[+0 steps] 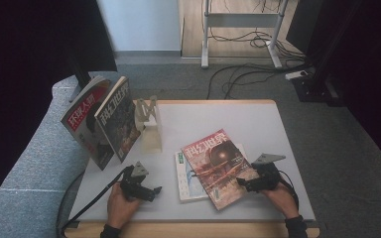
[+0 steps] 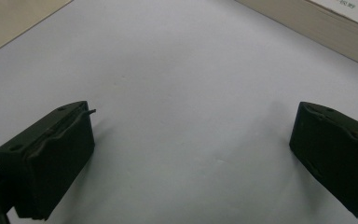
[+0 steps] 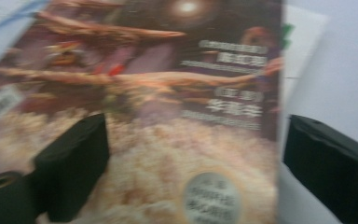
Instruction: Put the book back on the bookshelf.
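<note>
While the left gripper [image 1: 151, 190] rests agape on the table [image 1: 258, 124], the right gripper [image 1: 242, 182], jaws spread, straddles the red magazine's [image 1: 213, 166] near edge, seemingly ready to grasp it.

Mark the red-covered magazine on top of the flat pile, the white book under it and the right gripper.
Red-covered magazine [image 1: 217, 166], high view, middle of cover.
White book [image 1: 183, 179], high view, exposed left strip.
Right gripper [image 1: 241, 182], high view, between its jaw tips at the magazine's edge.

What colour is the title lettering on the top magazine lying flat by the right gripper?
Red, on a dark reddish-brown cover; the magazine shows it best in the high view.
</note>
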`<state>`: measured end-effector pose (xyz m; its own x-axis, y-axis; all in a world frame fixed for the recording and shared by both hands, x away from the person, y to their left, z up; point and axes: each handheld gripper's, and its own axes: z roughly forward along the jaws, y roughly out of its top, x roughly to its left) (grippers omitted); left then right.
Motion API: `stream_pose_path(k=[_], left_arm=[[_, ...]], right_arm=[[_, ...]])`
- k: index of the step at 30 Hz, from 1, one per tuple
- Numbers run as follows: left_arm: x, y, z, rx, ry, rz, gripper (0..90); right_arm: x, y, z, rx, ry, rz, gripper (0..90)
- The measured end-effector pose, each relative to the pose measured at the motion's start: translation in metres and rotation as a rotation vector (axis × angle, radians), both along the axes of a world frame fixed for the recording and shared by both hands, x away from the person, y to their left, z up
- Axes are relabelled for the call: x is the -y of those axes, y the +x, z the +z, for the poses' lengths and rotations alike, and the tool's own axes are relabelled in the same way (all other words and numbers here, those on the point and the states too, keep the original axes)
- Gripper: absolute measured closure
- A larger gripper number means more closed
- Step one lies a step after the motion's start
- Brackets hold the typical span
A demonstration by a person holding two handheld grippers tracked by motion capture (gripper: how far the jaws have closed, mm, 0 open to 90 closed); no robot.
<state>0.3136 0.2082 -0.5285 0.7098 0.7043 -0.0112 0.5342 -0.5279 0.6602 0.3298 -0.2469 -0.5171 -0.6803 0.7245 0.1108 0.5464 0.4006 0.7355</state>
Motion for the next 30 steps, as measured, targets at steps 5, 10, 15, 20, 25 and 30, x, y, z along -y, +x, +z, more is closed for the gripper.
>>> stream_pose_path(k=[5,10,15,20,25,30], left_arm=[[0.000,0.000,0.000,0.000,0.000,0.000,0.0],[0.000,0.000,0.000,0.000,0.000,0.000,0.0],[0.000,0.000,0.000,0.000,0.000,0.000,0.0],[0.000,0.000,0.000,0.000,0.001,0.000,0.0],[0.000,0.000,0.000,0.000,0.000,0.000,0.0],[0.000,0.000,0.000,-0.001,0.000,0.000,0.0]], right_arm=[[-0.001,-0.004,0.000,0.010,-0.001,-0.021,9.0],[-0.005,-0.009,0.000,0.001,-0.012,-0.012,6.7],[-0.011,-0.015,0.002,0.010,-0.035,-0.006,5.3],[-0.016,-0.021,0.004,0.010,-0.062,0.020,4.5],[-0.019,-0.027,0.004,0.004,-0.062,0.050,4.2],[-0.023,-0.034,0.005,-0.008,-0.074,0.081,4.2]])
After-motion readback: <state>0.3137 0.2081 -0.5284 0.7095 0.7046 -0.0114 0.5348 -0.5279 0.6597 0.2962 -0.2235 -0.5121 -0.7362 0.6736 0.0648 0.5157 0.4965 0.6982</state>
